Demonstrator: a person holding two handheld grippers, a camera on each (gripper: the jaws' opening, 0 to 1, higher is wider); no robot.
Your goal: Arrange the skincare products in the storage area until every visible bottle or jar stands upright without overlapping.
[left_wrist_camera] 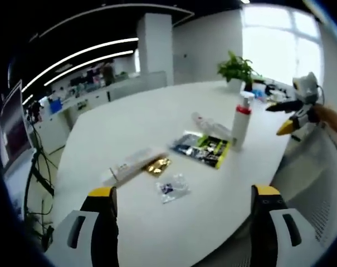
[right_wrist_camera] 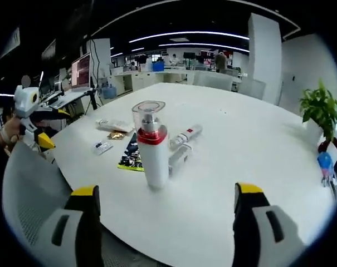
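Note:
A white pump bottle [right_wrist_camera: 153, 150] with a red band and clear cap stands upright on the white table [right_wrist_camera: 224, 139], a short way ahead of my open right gripper [right_wrist_camera: 167, 192]. Behind it lie a red-capped tube [right_wrist_camera: 186, 136] and a clear tube [right_wrist_camera: 179, 157] on their sides. In the left gripper view the same bottle [left_wrist_camera: 242, 125] stands far right, with a clear tube [left_wrist_camera: 211, 125] lying beside it. My left gripper [left_wrist_camera: 183, 192] is open and holds nothing, near the table's edge. A white box [left_wrist_camera: 132, 165] lies flat ahead of it.
A dark green-yellow sachet pack [left_wrist_camera: 201, 148], a gold sachet [left_wrist_camera: 157, 165] and a small clear sachet [left_wrist_camera: 172, 188] lie flat on the table. A potted plant [left_wrist_camera: 238, 69] stands at the far edge. A grey mesh chair [right_wrist_camera: 29, 189] sits by the table. Desks with monitors [right_wrist_camera: 82, 72] stand beyond.

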